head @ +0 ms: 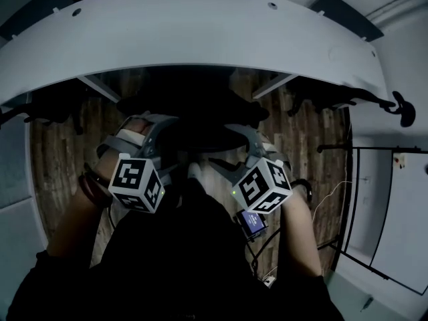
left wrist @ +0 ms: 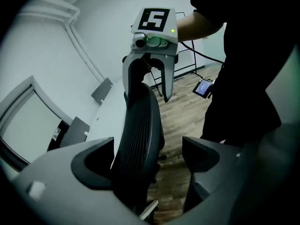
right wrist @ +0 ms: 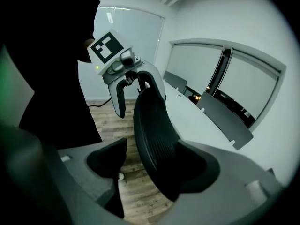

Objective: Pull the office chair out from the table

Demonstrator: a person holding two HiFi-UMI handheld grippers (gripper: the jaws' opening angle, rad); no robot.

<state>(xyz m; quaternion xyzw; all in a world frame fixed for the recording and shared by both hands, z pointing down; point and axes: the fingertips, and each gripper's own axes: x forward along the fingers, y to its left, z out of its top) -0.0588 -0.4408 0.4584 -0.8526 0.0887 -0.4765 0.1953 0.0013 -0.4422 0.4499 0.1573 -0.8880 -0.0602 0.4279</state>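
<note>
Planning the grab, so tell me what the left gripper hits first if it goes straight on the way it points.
The chair back: it already stands between the open jaws of the left gripper, so going on would likely seat it deeper. How much gap remains is hard to judge.

A: Dressed how?
B: In black, with a short-sleeved top, dark all the way down below the left cube point(head: 137, 182).
A: Anything at the wrist?
B: A dark band point(head: 90, 187), just left of that cube.
A: And the left gripper point(right wrist: 139, 104)?
B: Pale grey, with two curved jaws and dark hollowed pads. Topped by that white cube, printed with black square markers, and lit by a small green lamp point(right wrist: 97, 68) just beneath it.
A: Same for the right gripper point(left wrist: 146, 96)?
B: Same grey shell. Right cube point(head: 262, 186) to the right of the left one, equally white and black – green light point(left wrist: 173, 30) at its corner, round lens-like knob point(left wrist: 138, 41) under it.
</note>
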